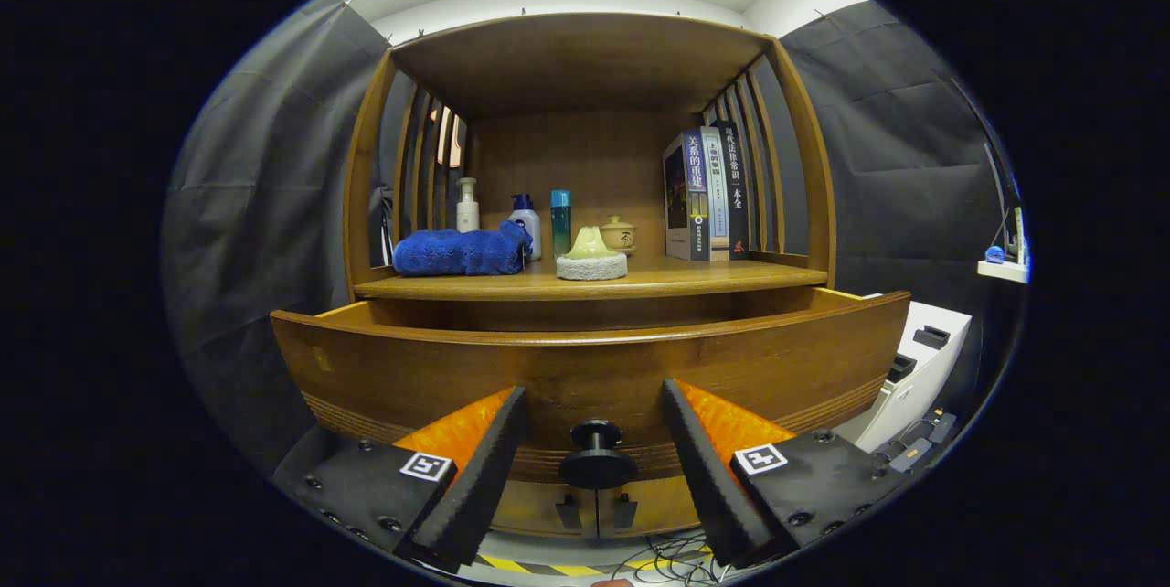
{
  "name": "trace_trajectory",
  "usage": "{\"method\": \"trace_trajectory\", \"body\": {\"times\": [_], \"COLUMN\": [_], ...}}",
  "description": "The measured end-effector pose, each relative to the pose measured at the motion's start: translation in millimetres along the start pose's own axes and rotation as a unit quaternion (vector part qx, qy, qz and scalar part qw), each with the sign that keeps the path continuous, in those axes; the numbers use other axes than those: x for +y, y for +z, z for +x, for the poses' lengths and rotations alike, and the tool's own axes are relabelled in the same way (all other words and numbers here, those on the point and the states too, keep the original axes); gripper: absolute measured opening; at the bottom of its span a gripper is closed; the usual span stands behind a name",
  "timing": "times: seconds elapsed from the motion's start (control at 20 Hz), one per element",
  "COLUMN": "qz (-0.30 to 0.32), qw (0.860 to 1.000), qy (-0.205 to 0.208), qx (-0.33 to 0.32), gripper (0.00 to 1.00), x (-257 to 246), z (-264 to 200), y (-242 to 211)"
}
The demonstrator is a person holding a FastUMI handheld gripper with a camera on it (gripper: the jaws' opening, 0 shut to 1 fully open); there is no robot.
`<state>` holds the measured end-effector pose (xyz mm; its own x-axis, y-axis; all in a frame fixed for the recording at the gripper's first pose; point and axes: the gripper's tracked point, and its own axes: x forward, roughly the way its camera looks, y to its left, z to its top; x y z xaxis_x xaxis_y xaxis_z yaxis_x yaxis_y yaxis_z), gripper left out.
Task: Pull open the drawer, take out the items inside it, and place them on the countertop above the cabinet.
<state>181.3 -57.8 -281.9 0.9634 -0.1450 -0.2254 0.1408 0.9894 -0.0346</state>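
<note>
cabinet (366, 176): wooden, slatted sides, open shelf bay above a drawer.
surface (731, 277): the wooden countertop over the drawer, carrying every item listed below.
blue towel (462, 252): bunched, lying at the left end of the surface.
white pump bottle (467, 205): upright behind the towel, near the left slats.
blue-capped bottle (526, 225): upright, touching or just beside the towel's right end.
teal bottle (560, 221): upright, just right of the blue-capped bottle.
pale green lid-like piece (591, 244): sits on a round white pad (591, 268) at the front middle of the surface.
small lidded ceramic jar (618, 233): behind that piece, toward the back panel.
books (706, 194): three, standing upright at the right end, against the right slats.
drawer (411, 368): pulled partly out below the surface; curved front faces the camera; contents hidden behind the front.
drawer knob (597, 462): dark, round, at the lower middle of the drawer front.
tongs (594, 436): spread wide, one finger on each side of the knob, neither touching it; holding nothing.
</note>
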Motion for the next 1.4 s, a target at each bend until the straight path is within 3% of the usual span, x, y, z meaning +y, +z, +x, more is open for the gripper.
{"method": "trace_trajectory", "body": {"times": [0.4, 0.75, 1.25, 1.4], "qz": [-0.003, -0.002, -0.032, -0.002], "qw": [1.000, 1.000, 0.999, 1.000], "qy": [-0.002, -0.001, -0.007, 0.000], "qx": [-0.003, 0.002, 0.006, 0.009], "gripper": [0.97, 0.97, 0.99, 0.97], "x": [-1.0, -2.3, 0.5, 2.6], "z": [66.6, 95.2, 99.3, 89.5], "y": [8.0, 11.5, 8.2, 17.3]}}
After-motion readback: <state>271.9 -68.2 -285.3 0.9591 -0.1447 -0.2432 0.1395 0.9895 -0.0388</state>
